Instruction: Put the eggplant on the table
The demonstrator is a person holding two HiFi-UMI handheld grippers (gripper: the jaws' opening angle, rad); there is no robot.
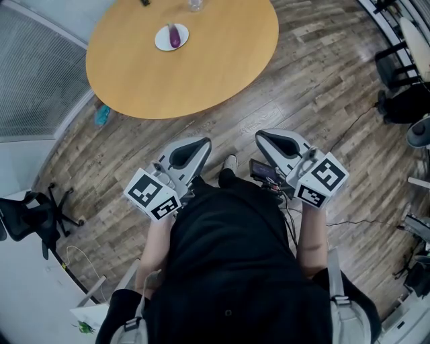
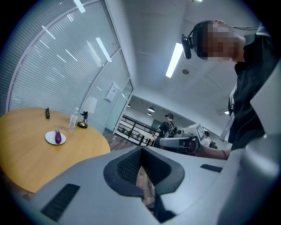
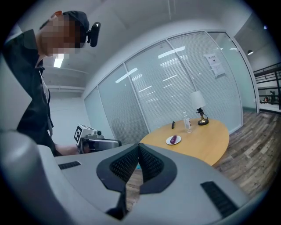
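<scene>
Eggplant (image 1: 175, 35) lies on a small white plate (image 1: 161, 41) at the far side of the round wooden table (image 1: 208, 67), so it's on the table only via the plate, not on the bare wood. That fits either a lift-off yet to come or a job done w/ plate & all; can't tell which

Risks, as I judge them: it's smooth & rounded, so any pinch near an end could squirt it out or set it rolling toward the table edge. The plate looks light, so a nudge may skid it. A clear bottle (image 1: 195, 4) stands just beyond the plate, w/ a small lamp (image 2: 82, 119) near it; a long reach across the table could knock either over

Both grippers are well apart from the table, held low & near the person's body, pointing fwd over the wood floor. Left gripper (image 1: 200, 143): jaws together, nothing btw them. Right gripper (image 1: 265, 137): same, tips meeting, empty
</scene>
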